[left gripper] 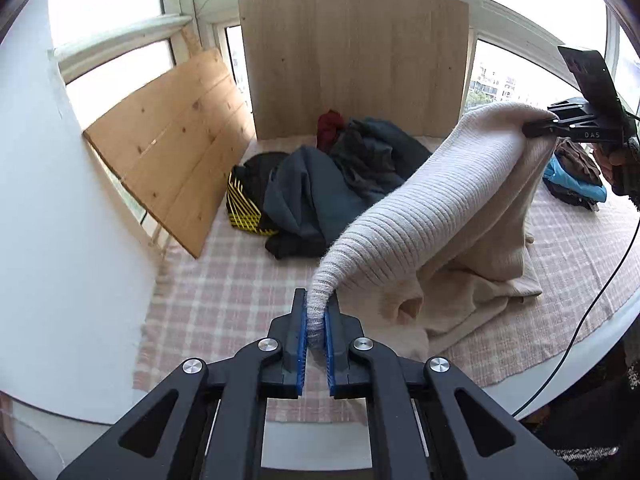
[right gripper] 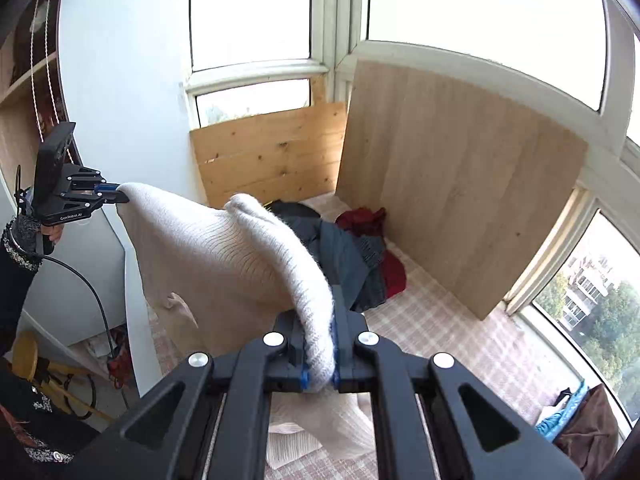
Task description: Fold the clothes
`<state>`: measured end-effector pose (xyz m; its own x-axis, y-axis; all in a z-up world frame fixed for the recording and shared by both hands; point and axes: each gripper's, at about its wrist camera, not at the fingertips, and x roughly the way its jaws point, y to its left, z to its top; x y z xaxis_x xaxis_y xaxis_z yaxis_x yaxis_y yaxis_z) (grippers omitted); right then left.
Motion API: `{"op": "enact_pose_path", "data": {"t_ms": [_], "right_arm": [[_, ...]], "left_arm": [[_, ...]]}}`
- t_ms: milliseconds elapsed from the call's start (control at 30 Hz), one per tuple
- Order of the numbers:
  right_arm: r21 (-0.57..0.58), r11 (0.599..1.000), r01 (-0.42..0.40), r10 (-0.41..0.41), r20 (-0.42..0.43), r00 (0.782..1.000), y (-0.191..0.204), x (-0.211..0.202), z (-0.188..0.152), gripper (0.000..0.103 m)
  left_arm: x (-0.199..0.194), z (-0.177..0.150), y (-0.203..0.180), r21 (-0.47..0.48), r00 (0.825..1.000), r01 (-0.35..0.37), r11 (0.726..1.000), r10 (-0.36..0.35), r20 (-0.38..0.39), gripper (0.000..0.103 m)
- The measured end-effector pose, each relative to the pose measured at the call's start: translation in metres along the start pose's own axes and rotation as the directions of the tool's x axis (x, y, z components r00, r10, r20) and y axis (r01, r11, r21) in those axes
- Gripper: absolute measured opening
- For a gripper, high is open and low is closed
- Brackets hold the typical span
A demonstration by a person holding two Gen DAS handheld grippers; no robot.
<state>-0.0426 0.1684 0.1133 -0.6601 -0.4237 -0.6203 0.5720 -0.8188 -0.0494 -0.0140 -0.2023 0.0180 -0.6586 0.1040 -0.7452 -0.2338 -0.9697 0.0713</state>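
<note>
while the left gripper [left gripper: 316, 320] has its fingers clenched on one end of the cream ribbed sweater [left gripper: 432, 216], the right gripper [right gripper: 320, 354] grasps another part, so it hangs stretched between them above the checked cloth [left gripper: 224, 288], near a dark clothes pile [left gripper: 320, 188].

Clothes pile [left gripper: 320, 188] and boards [left gripper: 352, 60] block the back.

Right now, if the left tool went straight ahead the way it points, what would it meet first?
Probably the cream sweater it already grips, then the checked cloth before the dark clothes pile; depth is unclear.
</note>
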Motion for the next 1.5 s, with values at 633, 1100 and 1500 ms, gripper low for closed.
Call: {"op": "enact_pose_path", "data": {"t_ms": [633, 1100, 1500], "right_arm": [[-0.003, 0.858, 0.513, -0.497, 0.244, 0.833, 0.069, -0.279, 0.027, 0.007], [0.053, 0.885, 0.463, -0.421, -0.333, 0.844, -0.213, 0.034, -0.119, 0.009], [0.237, 0.924, 0.3, -0.163, -0.467, 0.869, -0.224, 0.062, -0.2, 0.032]], "left_arm": [[-0.265, 0.171, -0.07, 0.383, 0.82, -0.201, 0.902, -0.059, 0.569, 0.007], [0.04, 0.263, -0.151, 0.507, 0.986, -0.067, 0.859, -0.023, 0.168, 0.01], [0.22, 0.143, -0.179, 0.408, 0.976, 0.133, 0.903, -0.048, -0.213, 0.023]]}}
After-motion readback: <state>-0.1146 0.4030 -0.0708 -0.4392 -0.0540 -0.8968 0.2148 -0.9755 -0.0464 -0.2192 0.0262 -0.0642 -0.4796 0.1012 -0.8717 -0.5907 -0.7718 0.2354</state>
